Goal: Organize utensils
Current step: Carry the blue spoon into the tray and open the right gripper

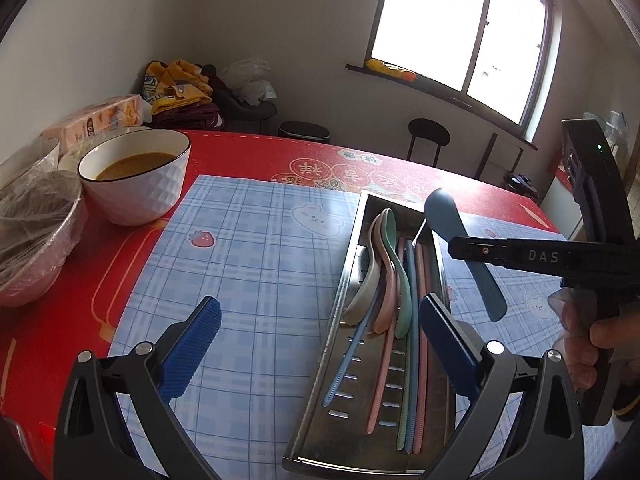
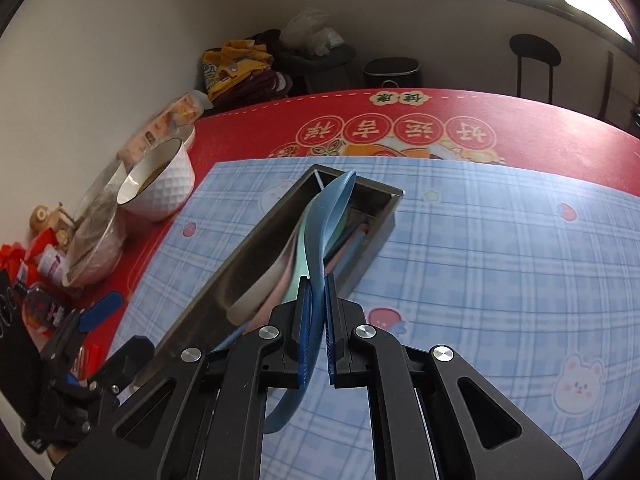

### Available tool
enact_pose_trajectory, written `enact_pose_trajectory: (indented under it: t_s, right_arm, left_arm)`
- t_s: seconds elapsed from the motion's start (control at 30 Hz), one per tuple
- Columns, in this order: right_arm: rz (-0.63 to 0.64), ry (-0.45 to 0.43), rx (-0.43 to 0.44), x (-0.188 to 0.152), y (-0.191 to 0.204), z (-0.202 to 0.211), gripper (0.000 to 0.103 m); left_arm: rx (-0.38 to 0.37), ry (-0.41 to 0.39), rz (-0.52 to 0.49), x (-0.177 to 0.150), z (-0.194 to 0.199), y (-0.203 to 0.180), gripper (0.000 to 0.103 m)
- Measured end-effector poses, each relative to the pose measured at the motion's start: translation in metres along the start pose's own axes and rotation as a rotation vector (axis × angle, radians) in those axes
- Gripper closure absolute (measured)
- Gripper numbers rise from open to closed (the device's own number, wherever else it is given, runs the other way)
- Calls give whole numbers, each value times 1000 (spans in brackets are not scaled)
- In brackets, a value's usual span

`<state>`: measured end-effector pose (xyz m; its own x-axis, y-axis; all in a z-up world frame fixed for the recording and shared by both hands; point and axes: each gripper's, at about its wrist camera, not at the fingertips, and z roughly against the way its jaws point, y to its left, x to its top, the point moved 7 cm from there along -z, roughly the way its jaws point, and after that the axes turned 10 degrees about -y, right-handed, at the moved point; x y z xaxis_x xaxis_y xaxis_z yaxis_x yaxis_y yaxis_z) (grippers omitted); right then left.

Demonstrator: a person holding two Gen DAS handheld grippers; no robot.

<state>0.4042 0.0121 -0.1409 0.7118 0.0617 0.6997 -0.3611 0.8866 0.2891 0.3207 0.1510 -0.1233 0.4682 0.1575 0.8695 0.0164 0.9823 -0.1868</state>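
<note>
Right wrist view: right gripper [image 2: 316,300] clamped on blue spoon [image 2: 334,216] above tray [image 2: 240,256]; left gripper [image 1: 320,344] wide apart, empty.

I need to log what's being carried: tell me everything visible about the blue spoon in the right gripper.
The blue spoon looks like matte plastic, dusty blue, with an oval bowl and a flat handle widening to a rounded end. The right gripper has its jaws shut on the handle's middle. The spoon is held in the air above the metal tray, bowl end toward the tray's far end.

A white bowl [image 1: 136,178] of orange soup sits on the red tablecloth [image 1: 248,154].
</note>
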Motion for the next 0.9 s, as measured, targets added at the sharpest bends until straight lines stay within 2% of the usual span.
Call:
enact_pose_trajectory:
  t_s: [0.1,0.27,0.63,0.9]
  right_arm:
    - [19,22,-36,3,5,-15,96]
    - [-22,65,-74,0,-2,-32,96]
    - [-38,111,-108,-5,-1,-48,96]
    - [-36,106,-117,-1,2,-50,95]
  left_arm:
    - [8,4,29,1,0,7,6]
    - [10,0,53,4,1,10,6]
    - [15,3,63,4,1,14,6]
    - [16,6,58,3,0,13,6]
